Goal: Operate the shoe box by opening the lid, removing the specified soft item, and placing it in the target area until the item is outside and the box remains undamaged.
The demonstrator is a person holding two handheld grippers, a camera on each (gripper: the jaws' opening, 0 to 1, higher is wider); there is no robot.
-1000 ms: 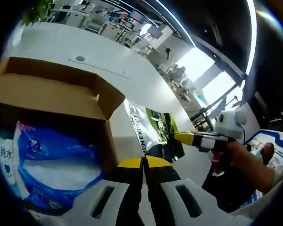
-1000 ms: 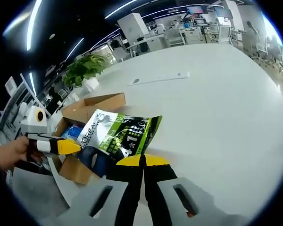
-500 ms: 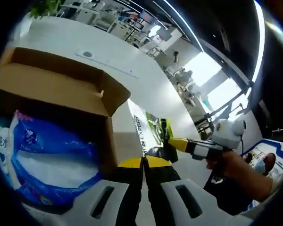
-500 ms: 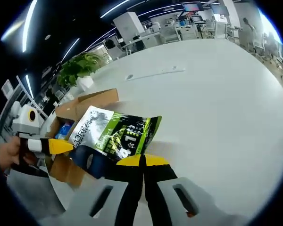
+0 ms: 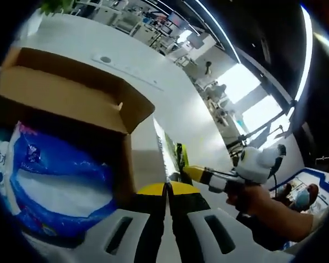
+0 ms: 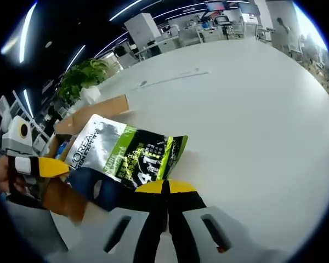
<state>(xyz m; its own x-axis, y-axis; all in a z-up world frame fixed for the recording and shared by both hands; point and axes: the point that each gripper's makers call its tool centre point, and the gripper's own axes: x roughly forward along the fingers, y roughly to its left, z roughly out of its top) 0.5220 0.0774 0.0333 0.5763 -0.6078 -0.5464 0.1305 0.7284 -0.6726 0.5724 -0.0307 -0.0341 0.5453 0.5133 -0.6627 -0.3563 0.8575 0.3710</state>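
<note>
The right tool (image 6: 166, 189) was clamped on the near edge of a green, silver and black soft pouch (image 6: 120, 156), its yellow-tipped jaws pressed together with the packet fanning out ahead of them. The pouch hung in the air above the white table (image 6: 252, 109), clear of the cardboard shoe box (image 6: 93, 112), which sat to the left and farther off. Holding it by one edge let the pouch stay flat and away from the box walls, which seemed the point of the grip: nothing dragged on the cardboard.

In the left gripper view the shoe box (image 5: 71, 104) stood with its lid flap folded back and its mouth facing the camera, a blue plastic pack (image 5: 55, 186) lying inside. The left tool (image 5: 167, 192) sat just outside the box's right wall, jaws pressed together with nothing between them, probably parked there to steady the box or simply to keep out of the way. To its right the right tool (image 5: 193, 173) came in, held by a hand (image 5: 257, 200), carrying the pouch (image 5: 167, 150) edge-on.

Judging from this, the item was already out and the box looked unharmed; what remained was to set the pouch down on the open table to the right, well apart from the box.
</note>
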